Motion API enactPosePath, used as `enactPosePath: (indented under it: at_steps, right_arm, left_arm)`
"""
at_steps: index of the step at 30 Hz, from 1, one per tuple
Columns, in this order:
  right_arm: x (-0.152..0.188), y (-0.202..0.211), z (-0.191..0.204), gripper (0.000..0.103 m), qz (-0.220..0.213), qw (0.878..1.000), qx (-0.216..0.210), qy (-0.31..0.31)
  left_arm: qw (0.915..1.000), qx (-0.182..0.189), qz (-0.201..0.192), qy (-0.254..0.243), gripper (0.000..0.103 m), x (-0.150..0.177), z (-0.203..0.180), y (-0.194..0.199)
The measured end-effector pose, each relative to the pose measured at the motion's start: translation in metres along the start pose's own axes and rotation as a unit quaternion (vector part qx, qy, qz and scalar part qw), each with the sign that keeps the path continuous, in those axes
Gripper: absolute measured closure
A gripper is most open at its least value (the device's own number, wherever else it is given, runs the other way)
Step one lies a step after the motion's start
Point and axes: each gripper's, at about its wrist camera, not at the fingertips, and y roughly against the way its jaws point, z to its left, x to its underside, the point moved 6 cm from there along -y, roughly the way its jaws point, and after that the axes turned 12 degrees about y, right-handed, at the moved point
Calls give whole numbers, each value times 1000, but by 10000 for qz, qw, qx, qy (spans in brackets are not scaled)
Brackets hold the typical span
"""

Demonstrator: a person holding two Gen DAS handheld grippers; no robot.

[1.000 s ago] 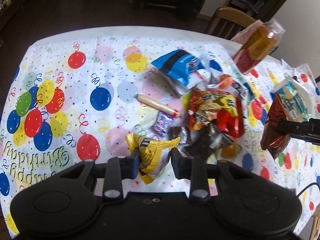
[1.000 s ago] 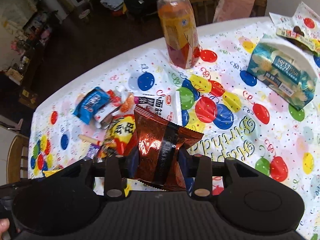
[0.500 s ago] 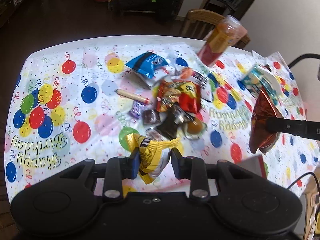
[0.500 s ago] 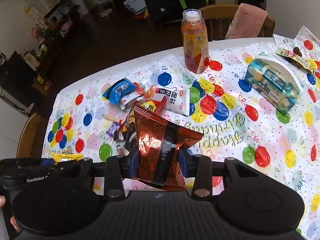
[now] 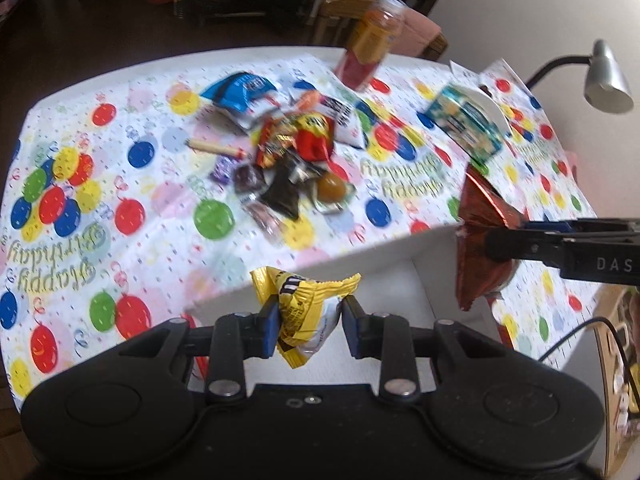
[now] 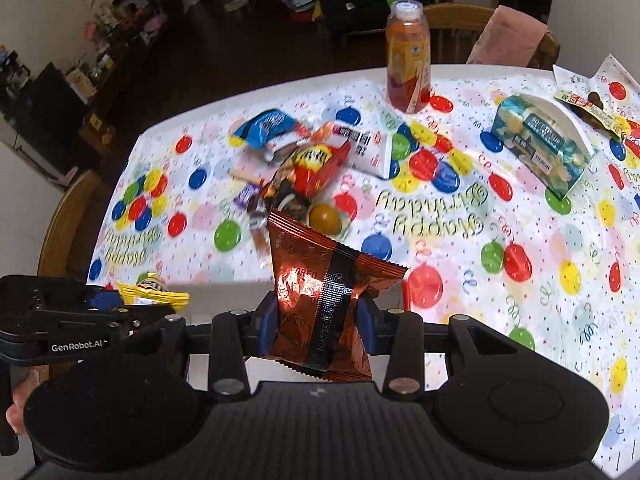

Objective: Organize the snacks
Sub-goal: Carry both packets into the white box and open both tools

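- left gripper [image 5: 308,326] clamped on a yellow candy bag [image 5: 304,312], crumpled, held in the air over a white box [image 5: 400,280] at the near table edge
- right gripper [image 6: 318,330] pinching a red foil snack pack [image 6: 324,300], upright between the blue pads, also above the near edge of the table
- in the left wrist view the red foil snack pack hangs to the right, over the white box's right side
- snack pile [image 6: 304,184] sits mid-table on the balloon tablecloth [image 6: 500,280]: blue packet [image 6: 266,126], red-yellow bag [image 6: 316,168], small dark wrappers, a round brown sweet [image 6: 324,218], a stick-shaped snack [image 5: 216,148]
- orange drink bottle [image 6: 408,60] stands upright at the far edge, apart from the pile
- tissue pack [image 6: 540,148] lies to the right, well apart from the pile
- wooden chair [image 6: 452,32] behind table; desk lamp [image 5: 604,80] at right
- person's fingers [image 6: 16,404] partly seen at lower left in the right wrist view
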Motion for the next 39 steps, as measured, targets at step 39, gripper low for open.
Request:
enactPosePath:
  at_steps: [39]
  right_arm:
    - [122, -97, 23, 62, 1344, 9909, 4, 125]
  left_arm:
    - [9942, -379, 968, -273, 73, 109, -4, -95]
